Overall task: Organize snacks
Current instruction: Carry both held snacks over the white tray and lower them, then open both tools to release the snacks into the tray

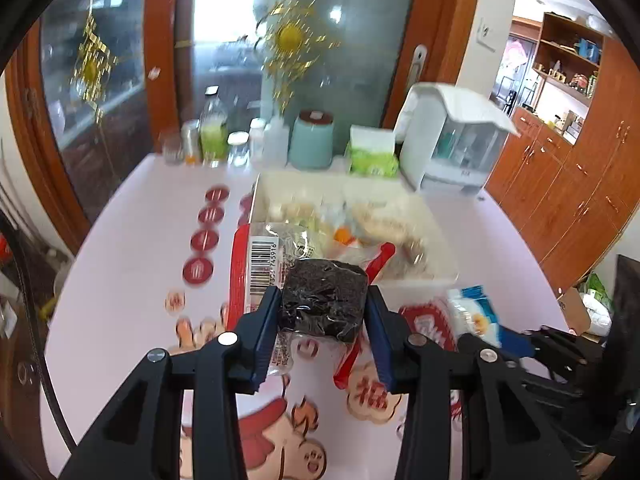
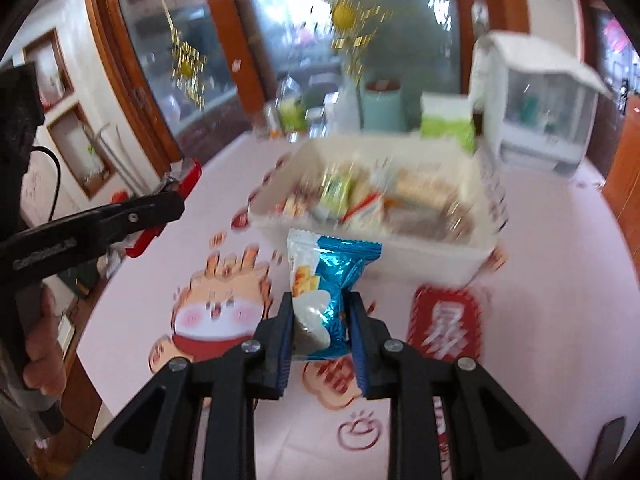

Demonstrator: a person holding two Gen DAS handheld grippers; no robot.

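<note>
My left gripper [image 1: 323, 312] is clamped on a dark, square snack in a clear, red-edged wrapper [image 1: 324, 300], holding it above the pink tablecloth [image 1: 132, 280] just in front of the white bin [image 1: 416, 284]. My right gripper [image 2: 320, 330] pinches a blue-and-white snack packet [image 2: 326, 292] upright between its 2 pads, also short of the white bin, which sits beyond it, already crowded with blurred wrapped snacks [image 2: 360, 196]. In the right wrist view my left gripper shows at the left edge with the red wrapper edge sticking out. A mint canister [image 1: 312, 140] and a white dispenser [image 1: 452, 140] stand behind the bin.
</note>
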